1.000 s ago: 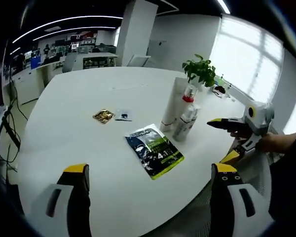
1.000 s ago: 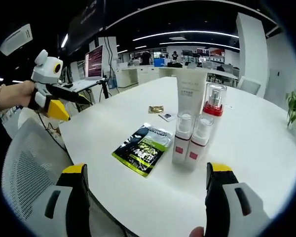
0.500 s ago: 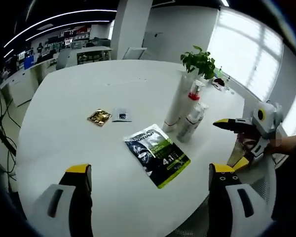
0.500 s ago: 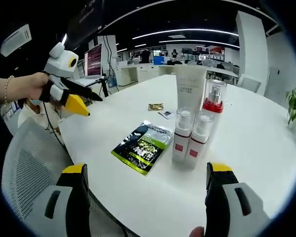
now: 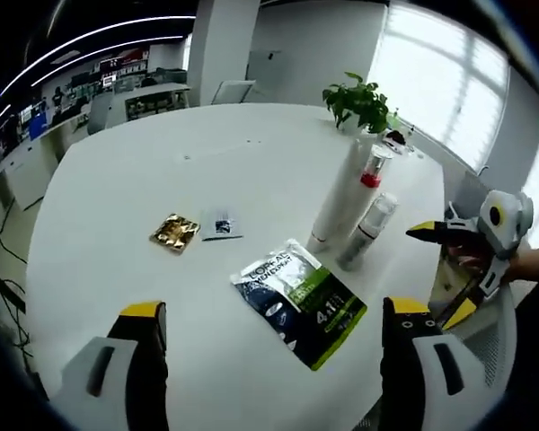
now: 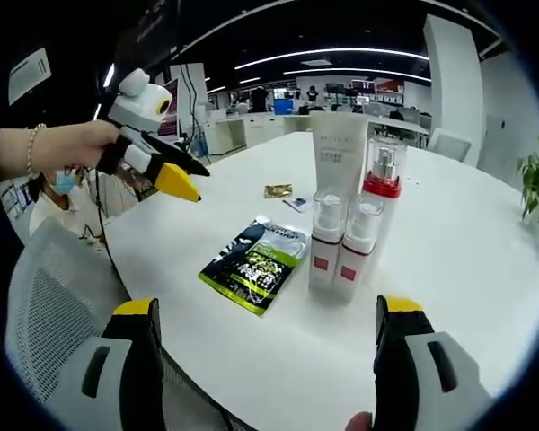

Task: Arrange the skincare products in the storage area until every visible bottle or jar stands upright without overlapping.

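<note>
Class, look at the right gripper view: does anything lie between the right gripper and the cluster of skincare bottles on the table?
Nothing visible does. Bare white table separates the right gripper from the bottles; the green sachet lies off to their left.

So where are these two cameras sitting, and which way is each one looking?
Left gripper view: rides on the left gripper, looking across the white table at the green sachet and bottles; its own jaws rise below.
Right gripper view: rides on the right gripper, facing the bottles from the table edge; own jaws below, a hand holding the left gripper.
Both share sachet, bottles and table.
</note>
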